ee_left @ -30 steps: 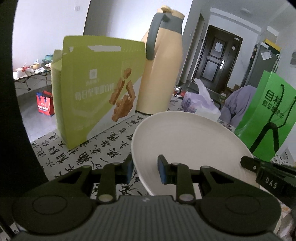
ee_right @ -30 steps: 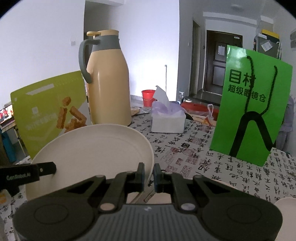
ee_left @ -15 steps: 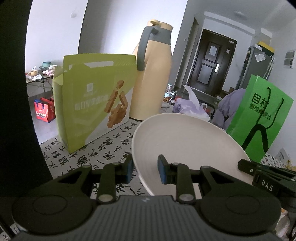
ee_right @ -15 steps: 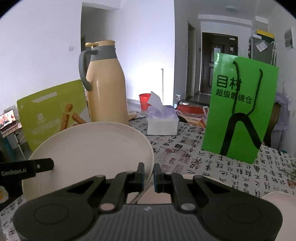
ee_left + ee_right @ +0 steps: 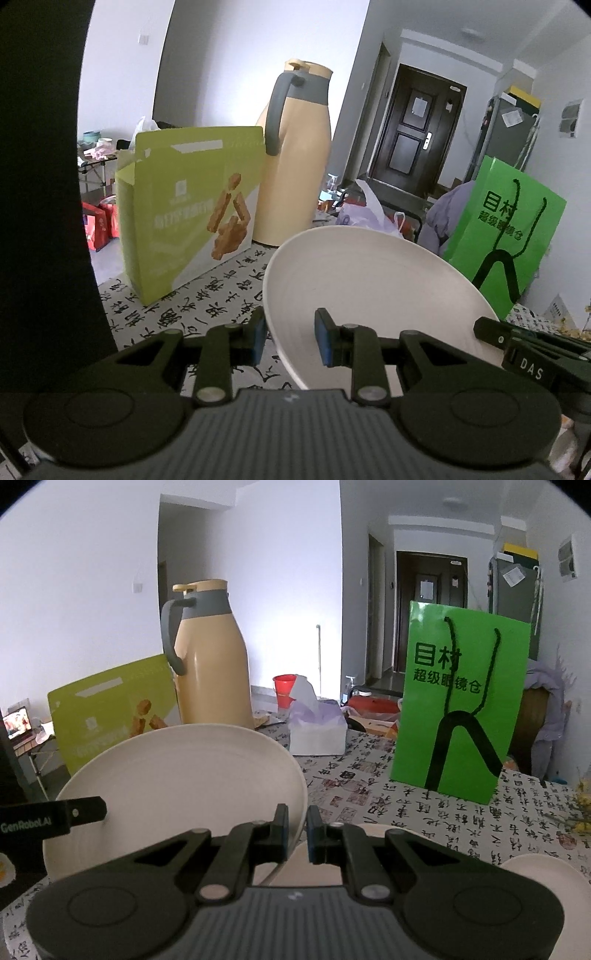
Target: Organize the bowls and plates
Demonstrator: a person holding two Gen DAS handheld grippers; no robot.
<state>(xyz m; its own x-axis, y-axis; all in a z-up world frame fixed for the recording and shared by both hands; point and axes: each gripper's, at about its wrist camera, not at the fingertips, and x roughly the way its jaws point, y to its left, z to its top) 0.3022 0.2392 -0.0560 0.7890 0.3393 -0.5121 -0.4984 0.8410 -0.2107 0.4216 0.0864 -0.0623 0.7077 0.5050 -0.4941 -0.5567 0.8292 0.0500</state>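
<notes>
You hold one cream plate [image 5: 369, 288] between both grippers, lifted clear of the calligraphy-print tablecloth [image 5: 207, 314] and tilted. Your left gripper [image 5: 288, 338] straddles the plate's left rim: one blue pad sits outside the edge and the other lies over the plate's inner face, with the rim pinched between them. Your right gripper [image 5: 297, 829] has its fingers drawn almost together on the plate's right rim, the thin edge caught between the two pads.

In the right wrist view, the tip of your left gripper shows as a black bar across the plate's far left side. Below your right gripper, more pale crockery [image 5: 321, 864] lies on the cloth, mostly hidden by the fingers, and another cream dish [image 5: 546, 875] rests on the table at the lower right.

Behind the plate stand a lime-green snack box [image 5: 192, 218], a beige thermos jug [image 5: 295, 162] with a grey handle, and a bright green paper bag [image 5: 461, 705] with black cord handles. A tissue box [image 5: 317, 731] sits between the jug and the bag.
</notes>
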